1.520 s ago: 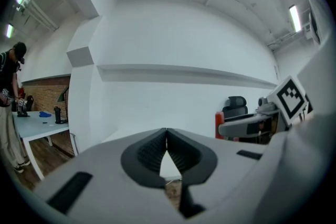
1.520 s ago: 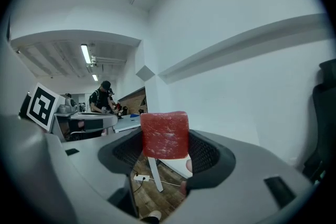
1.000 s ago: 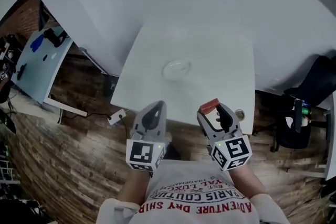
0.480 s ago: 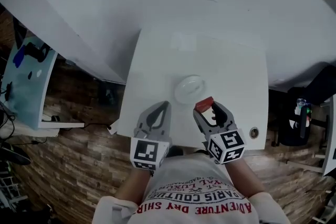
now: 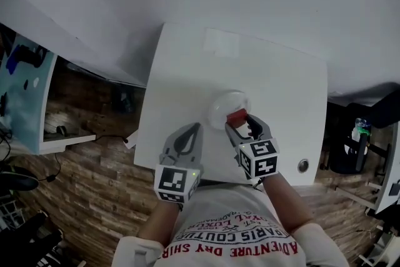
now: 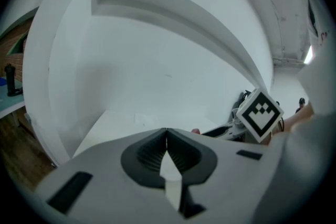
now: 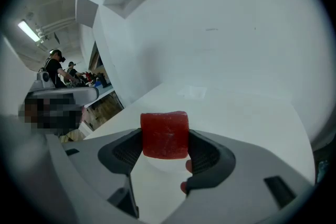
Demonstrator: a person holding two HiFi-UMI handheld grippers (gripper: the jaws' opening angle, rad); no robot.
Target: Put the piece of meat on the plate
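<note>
A red block of meat [image 7: 165, 134] sits clamped between the jaws of my right gripper [image 7: 164, 144]. In the head view that gripper [image 5: 239, 122] holds the meat [image 5: 236, 116] over the near edge of a small white plate [image 5: 224, 103] on the white table [image 5: 275, 90]. The plate shows only faintly under the meat in the right gripper view. My left gripper [image 5: 187, 136] hangs over the table's near edge, left of the plate, its jaws pressed together with nothing between them [image 6: 166, 136].
The white table is small, with its left edge [image 5: 145, 109] near my left gripper. A round metal grommet [image 5: 303, 166] lies at its near right corner. A white wall rises behind. A desk [image 5: 28, 90] stands to the far left, on a wooden floor.
My right gripper has carried the meat forward from beside the table's near edge to over the plate's near rim. The left gripper has barely moved. The head view has shifted.
</note>
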